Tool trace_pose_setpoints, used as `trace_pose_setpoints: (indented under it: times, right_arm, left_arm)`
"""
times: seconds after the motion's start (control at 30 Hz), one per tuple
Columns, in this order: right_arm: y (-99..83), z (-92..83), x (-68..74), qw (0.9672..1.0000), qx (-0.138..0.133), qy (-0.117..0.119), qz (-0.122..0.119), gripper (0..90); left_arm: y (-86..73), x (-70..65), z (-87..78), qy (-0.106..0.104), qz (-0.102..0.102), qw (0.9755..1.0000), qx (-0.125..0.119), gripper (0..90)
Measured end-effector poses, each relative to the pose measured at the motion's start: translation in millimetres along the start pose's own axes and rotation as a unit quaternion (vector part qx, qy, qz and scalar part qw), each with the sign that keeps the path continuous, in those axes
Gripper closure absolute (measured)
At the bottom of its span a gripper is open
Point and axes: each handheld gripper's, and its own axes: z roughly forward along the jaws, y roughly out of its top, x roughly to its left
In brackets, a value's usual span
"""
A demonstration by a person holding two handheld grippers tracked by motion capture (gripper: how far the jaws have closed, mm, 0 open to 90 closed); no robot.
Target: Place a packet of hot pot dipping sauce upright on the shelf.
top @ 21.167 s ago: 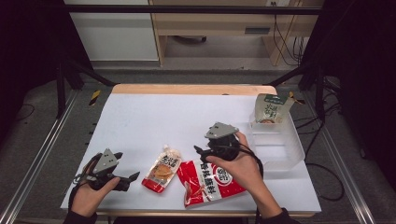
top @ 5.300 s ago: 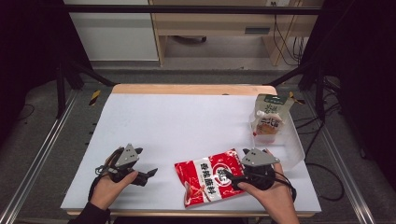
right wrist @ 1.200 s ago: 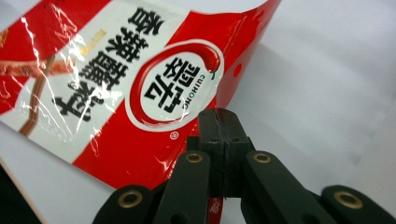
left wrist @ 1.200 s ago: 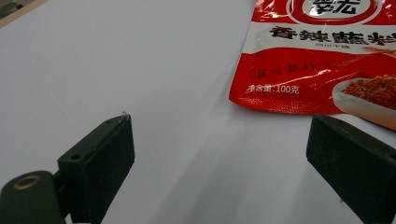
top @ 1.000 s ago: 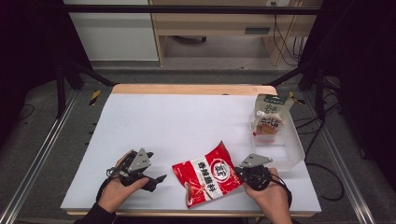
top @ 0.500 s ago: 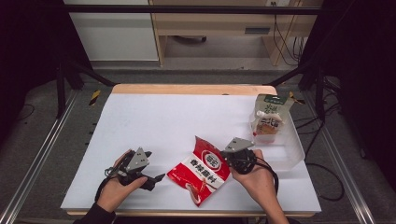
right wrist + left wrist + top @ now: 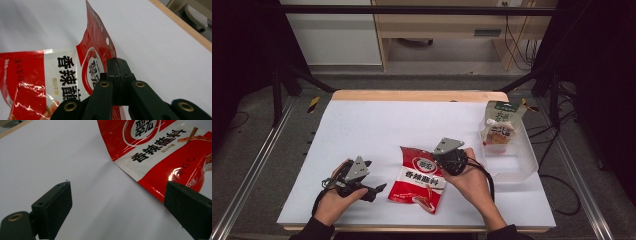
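High view: we lift the red bag [image 7: 419, 181].
Our right gripper [image 7: 447, 161] pinches its top edge, which has just come up and turned toward the clear bin [image 7: 521, 160]; our left gripper [image 7: 373, 190] waits with jaws apart.

Right claw [image 7: 435, 161] clamped, left claw [image 7: 379, 189] agape

- White table [image 7: 377, 125] with a pale wooden strip [image 7: 419, 95] along its far edge.
- Grey floor [image 7: 259, 165], with metal rails [image 7: 247, 172] running along both sides of the table.
- Light wooden cabinet [image 7: 447, 22] beyond the table; white panel [image 7: 332, 35] beside it.
- Dark surroundings left and right; black cables [image 7: 517, 35] hanging at the back.
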Motion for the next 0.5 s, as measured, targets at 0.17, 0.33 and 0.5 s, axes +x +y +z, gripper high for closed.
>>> trace_pose_setpoints:
  times: [0.17, 0.33, 0.5]
  right_arm:
    - [3.6, 0.0, 7.1, 0.9997, -0.021, 0.006, -0.013, 90.0]
    - [6.5, -5.4, 14.1, 0.9990, -0.037, 0.009, -0.022, 90.0]
    - [9.8, -9.2, 20.3, 0.9982, -0.048, 0.016, -0.032, 90.0]
  left_arm:
    - [0.8, 2.8, -0.3, 0.005, -0.002, 1.0000, -0.001, 9.3]
    - [3.4, 6.2, 2.2, 0.010, -0.002, 0.9999, -0.002, 11.2]
    - [8.2, 11.7, 7.8, 0.014, 0.001, 0.9999, -0.002, 14.6]
